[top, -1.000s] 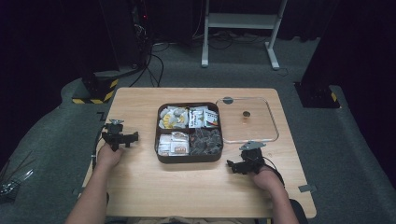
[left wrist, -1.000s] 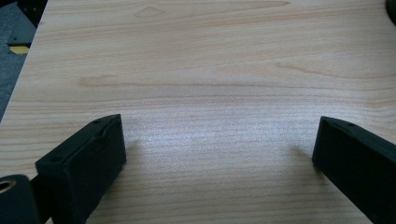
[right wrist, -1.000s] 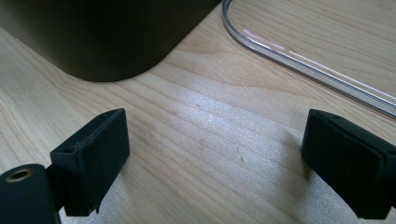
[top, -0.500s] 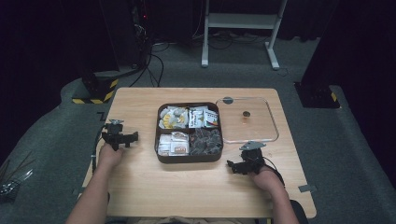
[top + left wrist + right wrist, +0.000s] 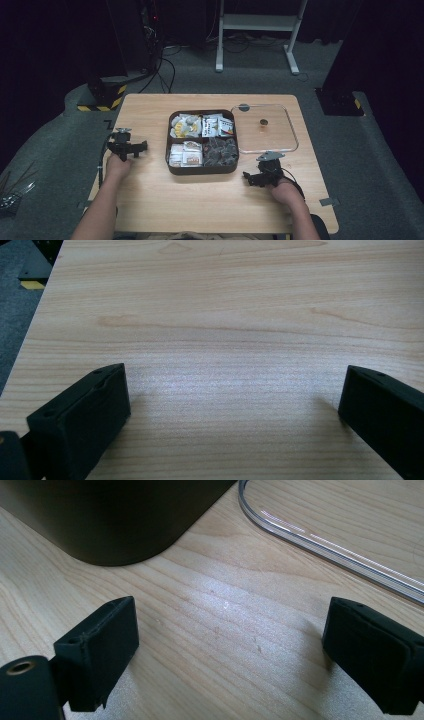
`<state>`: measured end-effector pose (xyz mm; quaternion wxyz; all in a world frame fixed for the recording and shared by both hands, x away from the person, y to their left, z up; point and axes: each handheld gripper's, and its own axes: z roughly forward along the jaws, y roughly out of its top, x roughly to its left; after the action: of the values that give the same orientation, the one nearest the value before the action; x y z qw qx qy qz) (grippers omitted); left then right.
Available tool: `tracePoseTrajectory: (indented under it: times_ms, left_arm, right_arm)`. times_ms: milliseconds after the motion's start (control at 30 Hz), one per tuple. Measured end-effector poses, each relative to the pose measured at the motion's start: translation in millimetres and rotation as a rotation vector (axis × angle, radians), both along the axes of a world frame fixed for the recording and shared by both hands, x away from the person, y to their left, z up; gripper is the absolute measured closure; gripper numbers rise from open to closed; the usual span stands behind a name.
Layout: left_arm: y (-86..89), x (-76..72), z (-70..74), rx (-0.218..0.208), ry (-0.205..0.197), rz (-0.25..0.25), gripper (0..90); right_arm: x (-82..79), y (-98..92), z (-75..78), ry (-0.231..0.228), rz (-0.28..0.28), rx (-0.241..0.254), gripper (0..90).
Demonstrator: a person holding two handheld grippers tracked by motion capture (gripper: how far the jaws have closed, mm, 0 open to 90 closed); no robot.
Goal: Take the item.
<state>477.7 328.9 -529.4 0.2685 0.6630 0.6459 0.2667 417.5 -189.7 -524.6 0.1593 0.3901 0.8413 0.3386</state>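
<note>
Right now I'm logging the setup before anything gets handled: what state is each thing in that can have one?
Left gripper: open, jaws wide apart over bare table, holding nothing.
Right gripper: open, empty, by the box's corner.
Brown box: uncovered, four compartments all filled.
Clear lid: off the box, lying flat on the table beside it.
Packets: in the box's far compartments, untouched.
</note>
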Motion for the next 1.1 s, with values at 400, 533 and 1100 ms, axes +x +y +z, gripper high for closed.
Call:
tracePoseTrajectory:
  times_ms: [400, 533, 1100]
  left_arm:
    - [0.2, 0.9, 0.0, 0.001, -0.002, 0.004, 0.3]
    - [0.2, 0.6, 0.2, 0.005, -0.003, 0.002, 0.9]
    - [-6.4, 2.3, 13.5, 0.024, 0.065, -0.085, 18.8]
  right_arm:
    - [0.0, 0.0, 0.0, 0.0, 0.0, 0.0, 7.8]
    - [0.0, 0.0, 0.0, 0.0, 0.0, 0.001, 7.8]
    - [0.1, -0.2, 0.0, -0.001, 0.002, 0.0, 7.8]
